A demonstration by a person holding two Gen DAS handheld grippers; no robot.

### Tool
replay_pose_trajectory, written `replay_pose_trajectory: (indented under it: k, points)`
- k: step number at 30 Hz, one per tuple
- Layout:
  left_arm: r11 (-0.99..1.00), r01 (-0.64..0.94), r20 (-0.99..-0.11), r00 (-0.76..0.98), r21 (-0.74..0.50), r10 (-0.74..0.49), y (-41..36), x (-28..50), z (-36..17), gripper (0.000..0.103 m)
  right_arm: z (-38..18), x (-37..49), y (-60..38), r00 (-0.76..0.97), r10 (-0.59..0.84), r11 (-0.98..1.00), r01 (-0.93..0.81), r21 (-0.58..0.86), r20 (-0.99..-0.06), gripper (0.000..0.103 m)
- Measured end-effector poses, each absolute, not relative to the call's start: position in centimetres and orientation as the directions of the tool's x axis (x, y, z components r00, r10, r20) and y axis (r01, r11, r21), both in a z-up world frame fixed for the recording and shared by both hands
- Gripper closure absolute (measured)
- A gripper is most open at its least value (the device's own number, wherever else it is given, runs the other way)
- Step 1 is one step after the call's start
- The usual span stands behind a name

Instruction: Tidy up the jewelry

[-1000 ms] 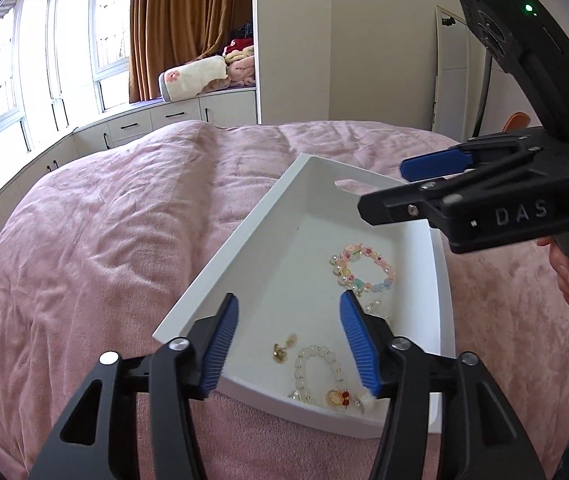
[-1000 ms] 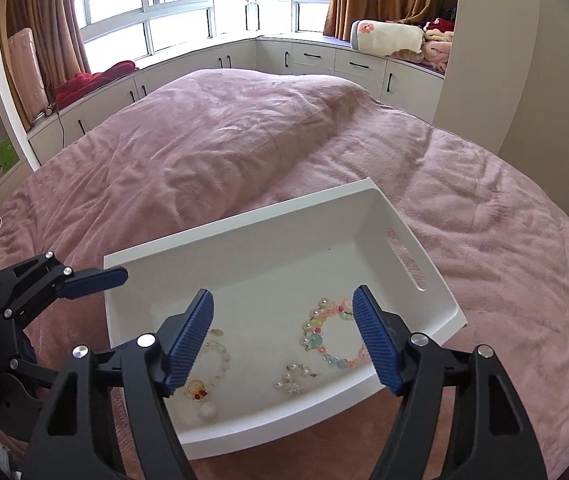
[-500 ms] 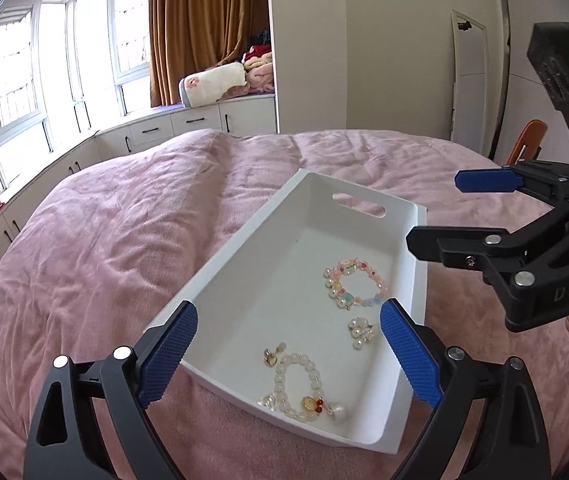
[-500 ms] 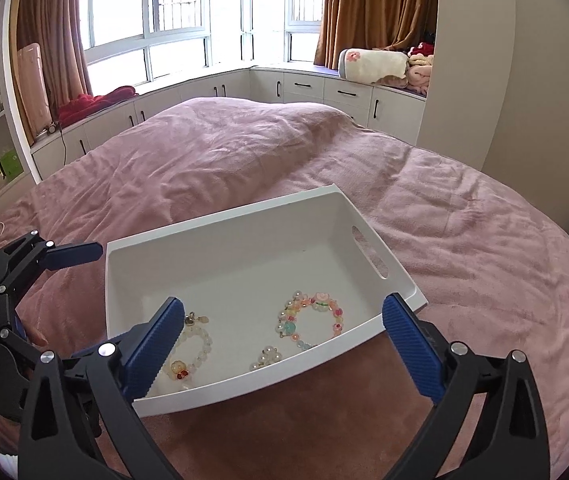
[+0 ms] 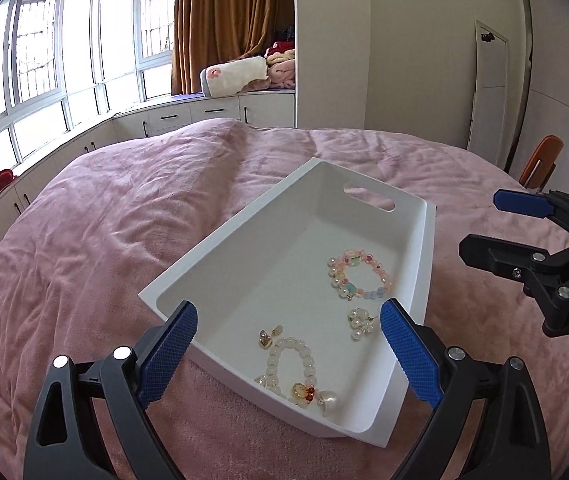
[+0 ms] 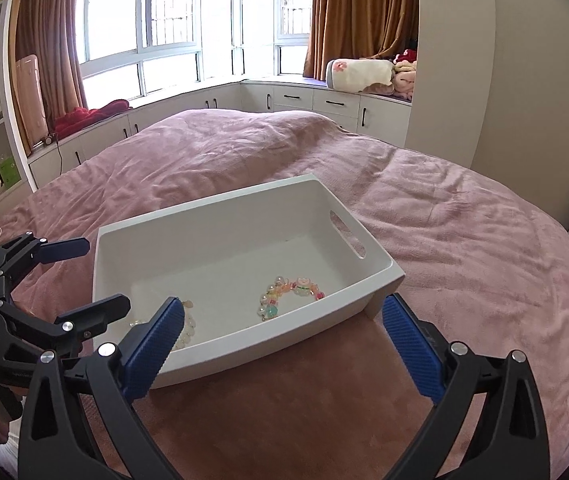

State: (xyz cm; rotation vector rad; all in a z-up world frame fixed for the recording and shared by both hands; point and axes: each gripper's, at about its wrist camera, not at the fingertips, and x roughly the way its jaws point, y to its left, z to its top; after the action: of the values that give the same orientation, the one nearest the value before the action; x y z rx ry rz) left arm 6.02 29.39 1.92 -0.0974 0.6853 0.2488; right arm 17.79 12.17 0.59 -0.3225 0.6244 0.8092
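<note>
A white tray [image 5: 220, 248] lies on the pink bed and also shows in the right wrist view [image 6: 380, 264]. In it lie a colourful bead bracelet [image 5: 358, 275] [image 6: 290, 292], a white bead bracelet with a red charm [image 5: 290, 368] [image 6: 186, 330], a pearl flower earring [image 5: 360, 320] and a small gold earring [image 5: 268, 336]. My left gripper [image 5: 288, 356] is open and empty above the tray's near end. My right gripper [image 6: 282, 346] is open and empty in front of the tray's long side. Each gripper shows in the other's view, the right one [image 5: 524, 232] and the left one [image 6: 68, 280].
The pink blanket [image 5: 104, 240] covers the whole bed around the tray. White cabinets [image 6: 316, 100] with folded bedding and curtains run under the windows. An orange chair [image 5: 540, 160] stands past the bed's right edge.
Both grippers have pulled back and up from the tray and opened wider. The jewelry stays in the tray.
</note>
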Motion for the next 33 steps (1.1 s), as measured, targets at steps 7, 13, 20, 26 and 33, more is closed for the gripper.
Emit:
replay_pose_trajectory:
  k: [7,13,20,26,33]
  points:
    - [0.968,-0.246,-0.612,0.76,0.038,0.217,28.5,5.6,1.7,0.009,0.2,17.5,11.9,0.534,0.567,0.655,-0.754,-0.049,-0.626,0.005]
    - [0.963,-0.265,-0.595,0.768,0.041,0.237,28.7,5.3,1.8,0.009,0.3,17.0,11.9,0.554,0.587,0.653,-0.755,-0.058,-0.59,0.005]
    - [0.961,-0.277,-0.593,0.77,0.024,0.236,29.1,5.1,1.9,0.009,-0.1,16.7,12.6,0.548,0.599,0.646,-0.761,-0.052,-0.584,0.005]
    - [0.962,-0.272,-0.596,0.77,0.02,0.23,29.2,5.2,1.8,0.009,-0.1,16.3,13.1,0.545,0.602,0.639,-0.767,-0.058,-0.583,0.005]
    - [0.963,-0.27,-0.595,0.771,0.019,0.228,29.2,5.2,1.8,0.009,0.1,16.1,13.5,0.547,0.601,0.636,-0.769,-0.066,-0.583,0.005]
